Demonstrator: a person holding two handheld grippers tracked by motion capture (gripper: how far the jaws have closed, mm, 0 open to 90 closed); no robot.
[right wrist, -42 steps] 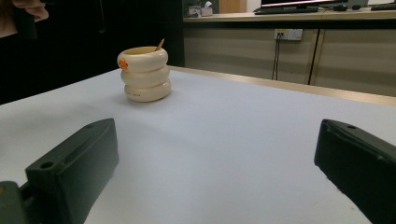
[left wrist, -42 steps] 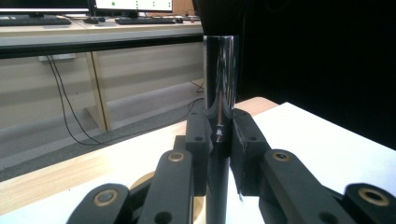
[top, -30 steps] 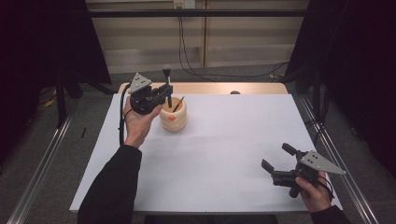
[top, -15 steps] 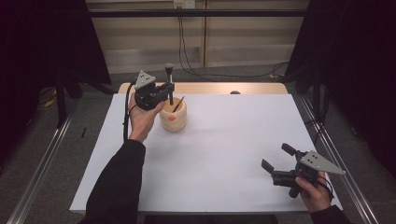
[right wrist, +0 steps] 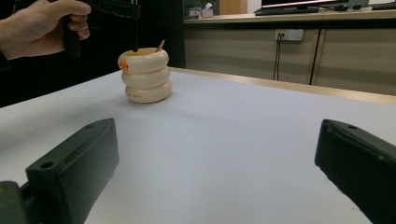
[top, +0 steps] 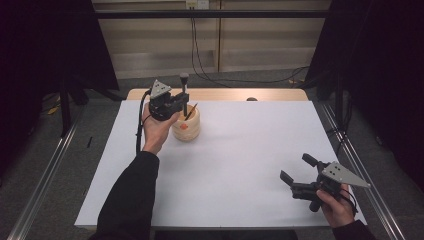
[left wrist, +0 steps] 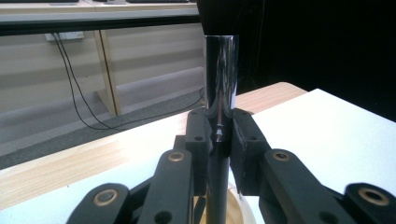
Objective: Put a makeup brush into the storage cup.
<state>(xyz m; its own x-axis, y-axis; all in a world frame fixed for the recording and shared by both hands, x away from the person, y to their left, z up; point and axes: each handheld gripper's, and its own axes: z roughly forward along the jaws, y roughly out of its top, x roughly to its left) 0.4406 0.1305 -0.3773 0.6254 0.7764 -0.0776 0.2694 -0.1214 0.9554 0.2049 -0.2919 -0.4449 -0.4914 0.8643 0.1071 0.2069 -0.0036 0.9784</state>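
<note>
While fingers clamp the brush, a stick crowds the holder.

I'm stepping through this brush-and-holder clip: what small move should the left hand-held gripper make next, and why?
Probably a short, straight lowering. The left hand-held gripper is shut on the upright brush, whose lower end sits at the mouth of the cream ringed holder. A thin stick leans inside, so steer clear of it before releasing.

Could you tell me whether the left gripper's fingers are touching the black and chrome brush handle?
Touching. In the left gripper view, both fingers press against the brush handle, one on each side, with no gap visible; the left gripper is clamped on it.
</note>
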